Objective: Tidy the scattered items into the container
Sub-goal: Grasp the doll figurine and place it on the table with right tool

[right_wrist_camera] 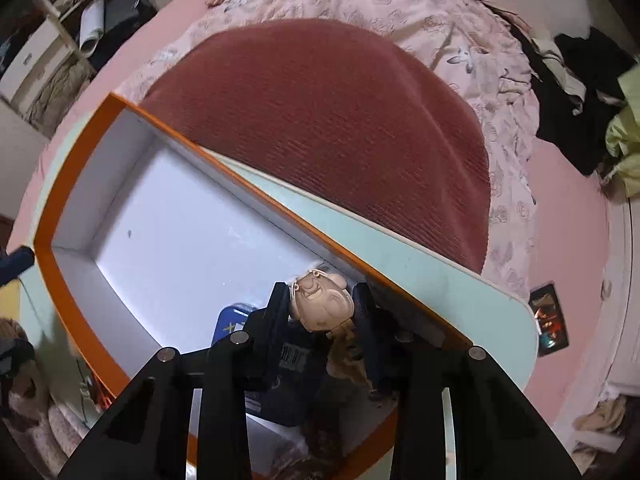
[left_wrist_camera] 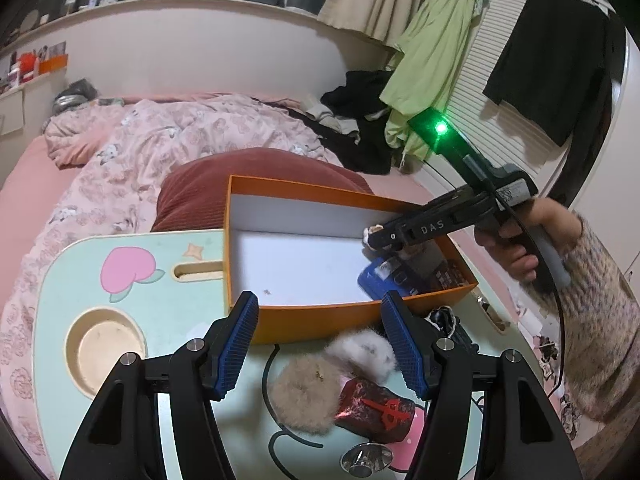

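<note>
An orange box (left_wrist_camera: 304,322) with a white inside stands on a mint lap table (left_wrist_camera: 72,280). My right gripper (right_wrist_camera: 320,292) is shut on a small beige figurine (right_wrist_camera: 322,306) and points down over the box's right end (right_wrist_camera: 72,300), above a blue packet (right_wrist_camera: 232,320) lying inside. From the left wrist view, that gripper (left_wrist_camera: 376,236) reaches in from the right, held by a hand. My left gripper (left_wrist_camera: 319,300) is open in front of the box. Below it lie a beige pompom (left_wrist_camera: 304,396), a white fluffy piece (left_wrist_camera: 368,350) and a red foil-wrapped item (left_wrist_camera: 376,408).
A round cup recess (left_wrist_camera: 106,348) and a slot sit in the table's left part. A small metal piece (left_wrist_camera: 366,458) and a black item (left_wrist_camera: 460,332) lie near the box. A dark red cushion (right_wrist_camera: 340,140) and a pink quilt lie behind the table.
</note>
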